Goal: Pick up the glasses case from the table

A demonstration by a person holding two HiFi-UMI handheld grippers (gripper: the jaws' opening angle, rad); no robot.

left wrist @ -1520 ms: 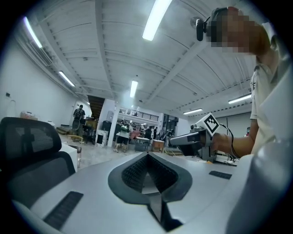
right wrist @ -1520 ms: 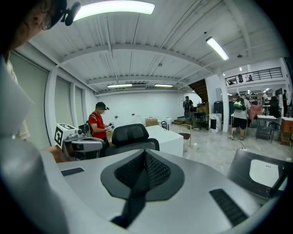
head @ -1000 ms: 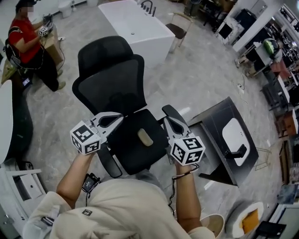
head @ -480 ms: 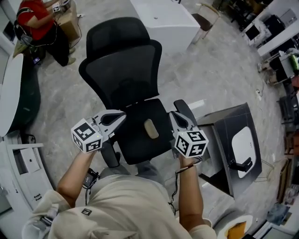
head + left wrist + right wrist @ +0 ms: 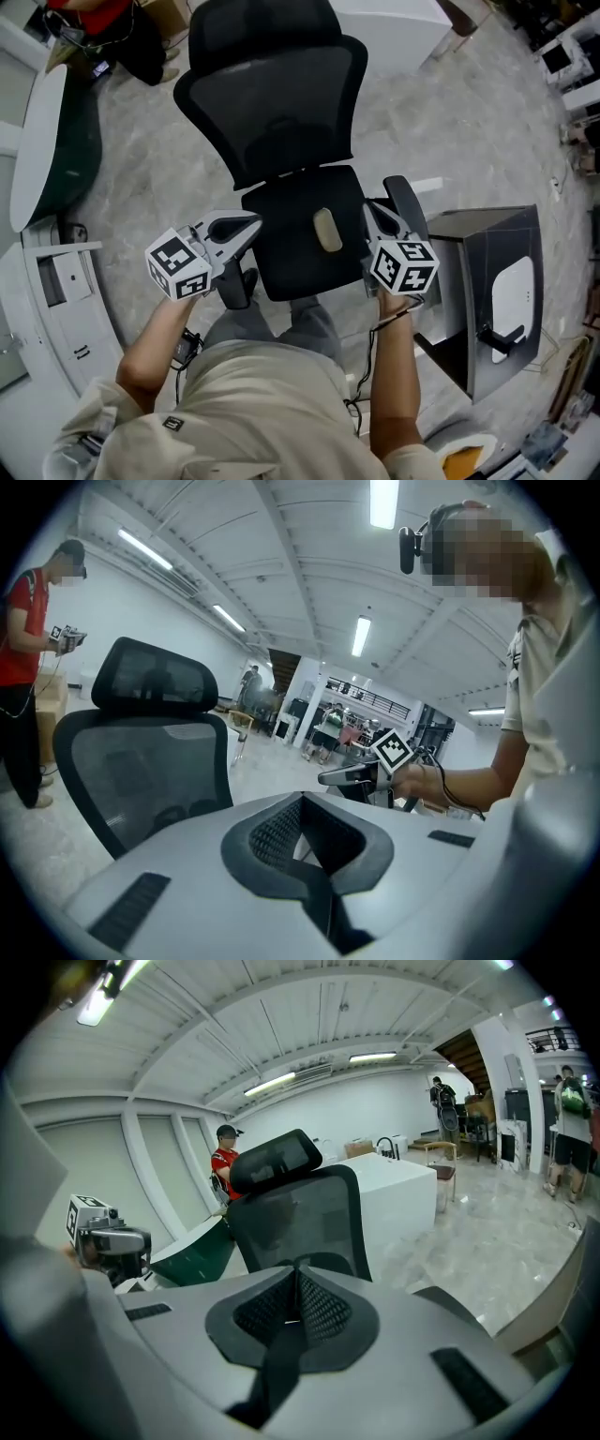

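The glasses case [image 5: 327,230], a small beige oval, lay in the middle of the seat of a black office chair [image 5: 281,103] in the upper centre of the head view, not on a table. It sat between the two grippers and apart from both. The left gripper [image 5: 249,226] hung over the seat's left edge, above the left armrest [image 5: 236,285], pointing right toward the case. Its own view showed its jaws pressed together with nothing between them. The right gripper [image 5: 373,212] hovered at the seat's right edge, close against the right armrest [image 5: 403,199], which stood between it and the grey cabinet [image 5: 487,281] at the right of the frame. Its jaws were likewise clenched on nothing.

The chair's mesh backrest [image 5: 141,761] filled the left of the left gripper view and the middle of the right gripper view. A white table [image 5: 398,26] stood behind the chair at the top of the head view. A person in red [image 5: 26,658] stood at the upper left, beside a dark green curved panel [image 5: 70,141]. White shelving [image 5: 66,300] occupied the lower left. The wearer's grey trousers [image 5: 281,328] met the seat's front edge.
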